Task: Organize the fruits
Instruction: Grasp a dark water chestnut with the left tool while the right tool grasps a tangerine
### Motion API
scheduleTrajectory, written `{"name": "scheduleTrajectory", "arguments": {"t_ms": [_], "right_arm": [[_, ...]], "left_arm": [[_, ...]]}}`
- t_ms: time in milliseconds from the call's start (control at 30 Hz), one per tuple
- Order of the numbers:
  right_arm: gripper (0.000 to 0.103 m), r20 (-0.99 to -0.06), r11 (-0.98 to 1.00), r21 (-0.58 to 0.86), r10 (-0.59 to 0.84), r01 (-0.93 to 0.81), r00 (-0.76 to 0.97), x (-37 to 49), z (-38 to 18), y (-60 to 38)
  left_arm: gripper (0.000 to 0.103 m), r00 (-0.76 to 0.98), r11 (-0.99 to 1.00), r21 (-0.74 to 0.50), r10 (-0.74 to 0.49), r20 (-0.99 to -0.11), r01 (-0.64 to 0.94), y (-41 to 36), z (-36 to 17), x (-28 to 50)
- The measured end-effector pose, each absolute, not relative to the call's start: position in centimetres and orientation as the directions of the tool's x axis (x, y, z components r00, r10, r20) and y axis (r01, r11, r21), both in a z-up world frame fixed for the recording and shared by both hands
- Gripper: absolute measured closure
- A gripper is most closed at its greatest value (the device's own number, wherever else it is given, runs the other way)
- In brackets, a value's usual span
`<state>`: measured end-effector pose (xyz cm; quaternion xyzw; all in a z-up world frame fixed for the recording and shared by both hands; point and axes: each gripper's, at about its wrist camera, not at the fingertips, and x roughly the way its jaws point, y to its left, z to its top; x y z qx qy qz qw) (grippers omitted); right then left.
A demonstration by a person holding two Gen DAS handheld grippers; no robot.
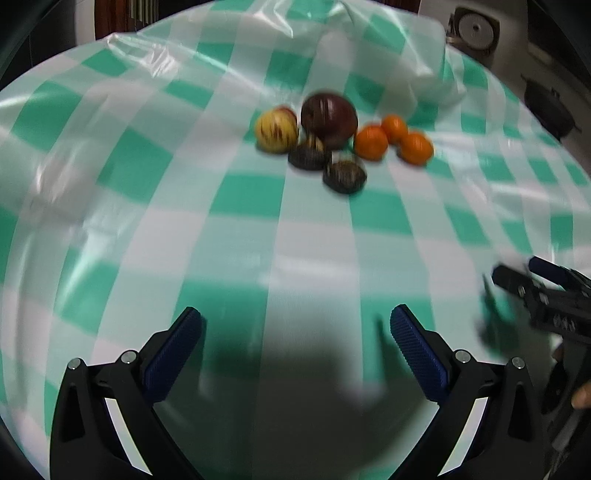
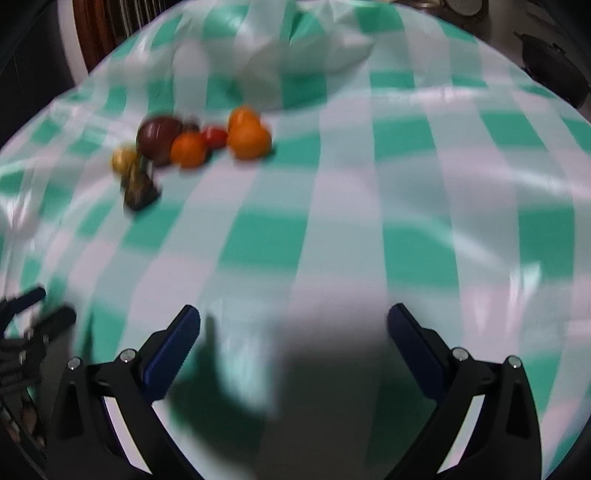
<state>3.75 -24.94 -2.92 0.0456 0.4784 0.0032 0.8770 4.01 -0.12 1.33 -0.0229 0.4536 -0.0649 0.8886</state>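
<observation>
A cluster of fruits lies on the green-and-white checked cloth [image 1: 258,221]. In the left wrist view: a yellow-red apple [image 1: 277,129], a dark red apple [image 1: 329,117], three oranges [image 1: 371,142], and two dark wrinkled fruits [image 1: 345,176]. In the right wrist view the cluster sits far left: dark red apple [image 2: 159,140], oranges [image 2: 248,139], a small red fruit [image 2: 215,136], a dark fruit [image 2: 139,192]. My left gripper [image 1: 295,332] is open and empty, well short of the fruits. My right gripper [image 2: 293,328] is open and empty; it also shows in the left wrist view [image 1: 517,275].
A crumpled clear plastic bag [image 2: 295,40] lies on the cloth behind the fruits. A dark pot [image 2: 554,66] and a round metal object [image 1: 476,29] stand beyond the table's far right edge. Wooden furniture [image 2: 99,33] stands at the back left.
</observation>
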Motion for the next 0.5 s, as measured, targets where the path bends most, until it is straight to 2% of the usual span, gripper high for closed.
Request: {"name": "scheduleTrajectory", "arguments": {"t_ms": [67, 133, 200, 267, 367, 500], "right_arm": [[0.001, -0.826, 0.993, 0.117, 0.09, 0.012, 0.557, 6.1, -2.9, -25.1], [0.006, -0.812, 0.991, 0.133, 0.117, -0.014, 0.572, 8.8, -2.9, -25.0], [0.016, -0.806, 0.992, 0.116, 0.117, -0.039, 0.58, 10.9, -3.0, -24.4], [0.019, -0.812, 0.994, 0.083, 0.105, -0.066, 0.574, 12.8, -3.4, -23.7], [0.036, -0.83, 0.994, 0.017, 0.076, -0.111, 0.553, 15.7, -4.0, -22.4], [0.04, -0.851, 0.989, -0.01, 0.07, -0.149, 0.52, 18.5, -5.0, -21.6]], "left_arm": [[0.004, 0.6, 0.99, -0.103, -0.137, -0.788, 0.091, -0.2, 1.5, 4.9], [0.004, 0.602, 0.992, -0.103, -0.129, -0.788, 0.078, -0.3, 1.5, 5.4], [0.004, 0.62, 0.993, -0.102, -0.116, -0.776, 0.059, -0.3, 1.9, 5.6], [0.004, 0.637, 0.996, -0.083, -0.087, -0.766, 0.036, -0.3, 2.3, 5.8], [0.005, 0.637, 0.993, -0.111, -0.111, -0.763, 0.04, -0.2, 2.4, 6.4], [0.006, 0.625, 0.99, -0.133, -0.137, -0.768, 0.054, -0.6, 2.2, 7.5]]}}
